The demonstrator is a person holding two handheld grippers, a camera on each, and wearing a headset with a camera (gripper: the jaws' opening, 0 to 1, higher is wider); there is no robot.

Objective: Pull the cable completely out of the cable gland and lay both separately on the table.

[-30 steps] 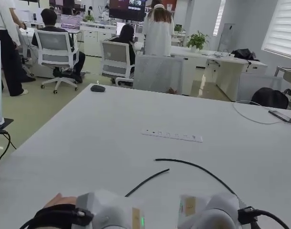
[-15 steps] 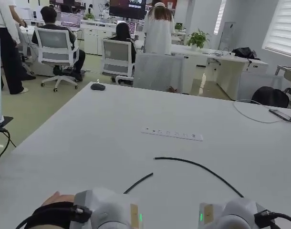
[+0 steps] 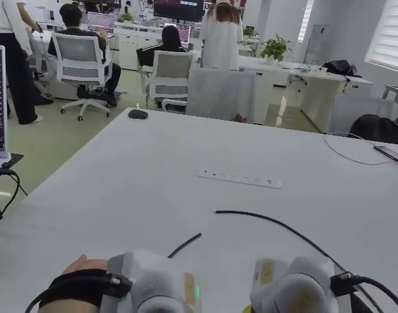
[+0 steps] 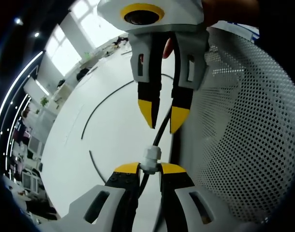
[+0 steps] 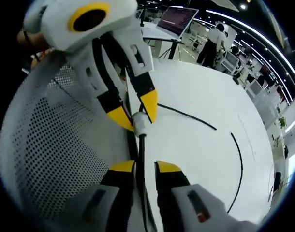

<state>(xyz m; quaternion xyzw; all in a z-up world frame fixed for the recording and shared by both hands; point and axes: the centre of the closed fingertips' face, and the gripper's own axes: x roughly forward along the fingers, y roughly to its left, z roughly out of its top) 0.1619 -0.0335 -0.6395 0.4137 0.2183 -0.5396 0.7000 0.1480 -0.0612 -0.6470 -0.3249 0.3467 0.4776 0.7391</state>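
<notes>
White cable gland (image 4: 151, 157) between left gripper (image 4: 149, 168) jaws

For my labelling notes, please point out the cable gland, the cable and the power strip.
cable gland (image 4: 151, 158), left gripper view, white body.
cable (image 5: 140, 157), right gripper view, stretch below gland.
power strip (image 3: 240, 179), head view, top face.

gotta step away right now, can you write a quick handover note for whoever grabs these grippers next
Left gripper: shut on the cable gland, held in the air.
Right gripper: shut on the cable just beside the gland.
Done: nothing laid down; the cable is still threaded through the gland, both loose ends trailing on the table.
To do: pull the cable fully out, then lay cable and gland down apart.
</notes>
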